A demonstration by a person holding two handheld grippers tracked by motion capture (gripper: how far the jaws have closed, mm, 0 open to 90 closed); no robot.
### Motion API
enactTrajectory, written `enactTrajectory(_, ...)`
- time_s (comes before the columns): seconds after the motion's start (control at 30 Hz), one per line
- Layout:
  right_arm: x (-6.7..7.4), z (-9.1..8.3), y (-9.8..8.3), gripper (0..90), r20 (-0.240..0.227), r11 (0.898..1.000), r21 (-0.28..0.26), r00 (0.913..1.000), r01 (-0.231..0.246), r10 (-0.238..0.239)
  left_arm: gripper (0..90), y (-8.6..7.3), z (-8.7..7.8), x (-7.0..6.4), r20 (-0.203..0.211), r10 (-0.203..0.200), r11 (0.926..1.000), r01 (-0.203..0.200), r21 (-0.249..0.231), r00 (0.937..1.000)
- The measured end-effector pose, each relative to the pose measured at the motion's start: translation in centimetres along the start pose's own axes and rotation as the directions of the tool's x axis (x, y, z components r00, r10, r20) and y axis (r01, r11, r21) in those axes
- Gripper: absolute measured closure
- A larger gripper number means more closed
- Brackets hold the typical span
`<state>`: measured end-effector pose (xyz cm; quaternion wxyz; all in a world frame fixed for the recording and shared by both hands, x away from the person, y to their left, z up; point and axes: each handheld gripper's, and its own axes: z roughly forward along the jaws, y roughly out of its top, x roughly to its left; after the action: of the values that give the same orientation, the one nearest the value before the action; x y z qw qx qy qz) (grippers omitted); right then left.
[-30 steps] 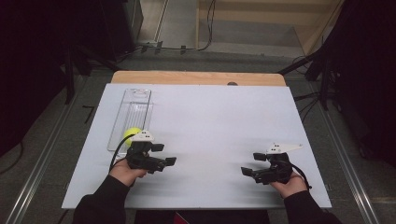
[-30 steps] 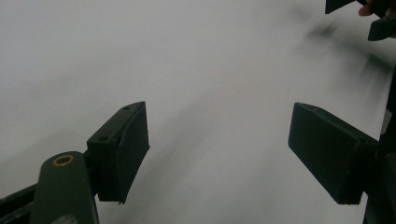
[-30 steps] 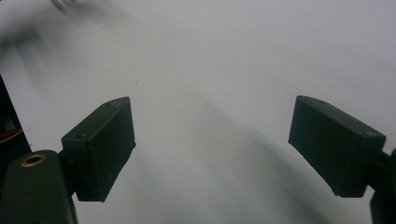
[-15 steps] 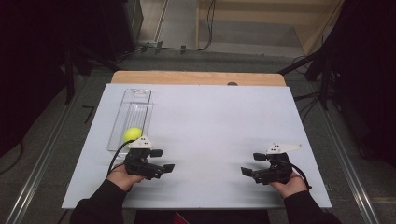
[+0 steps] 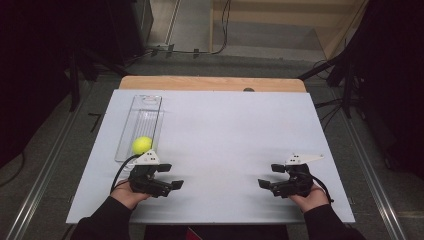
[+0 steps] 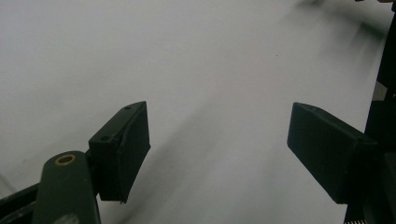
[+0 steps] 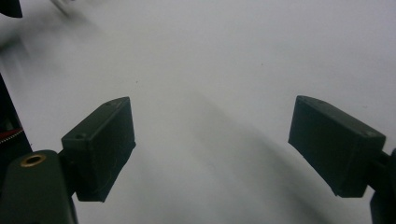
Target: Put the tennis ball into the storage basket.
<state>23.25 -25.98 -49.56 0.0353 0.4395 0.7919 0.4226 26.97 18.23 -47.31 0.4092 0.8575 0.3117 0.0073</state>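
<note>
A yellow ball (image 5: 142, 145) lies in the near end of a clear plastic tray (image 5: 145, 107) on the left of the white table (image 5: 230, 125). My left gripper (image 5: 171, 176) is held just in front of the tray, below the ball, and points right. Its jaws stand apart over bare table, with nothing between them (image 6: 217, 126). My right gripper (image 5: 270, 176) is held near the front right of the table and points left. It is open too, with only white surface between its fingers (image 7: 212, 121).
A wooden strip (image 5: 212, 83) runs along the table's far edge, with a small dark knob (image 5: 248, 90) on it. Cables and dark stands lie on the floor beyond. Metal rails (image 5: 45, 170) flank the table on both sides.
My left gripper has drawn back a little toward the front edge, away from the ball and tray. The right gripper has stayed where it was.
</note>
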Motion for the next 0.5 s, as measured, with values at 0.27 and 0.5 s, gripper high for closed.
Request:
enactTrajectory(0.27, -0.02, 0.03, -0.01, 12.6, 0.003, 1.000, 0.002, 1.0000, 0.001, -0.001, 22.0, -0.64, -0.63, 0.04, -0.020, -0.014, 0.9996, 0.013, -0.026, 0.9997)
enactTrajectory(0.5, -0.05, 0.03, -0.01, 12.6, 0.004, 1.000, 0.002, 1.0000, 0.000, 0.000, 22.0, -1.02, -0.88, 0.04, -0.036, -0.016, 0.9996, 0.015, -0.024, 0.9992)
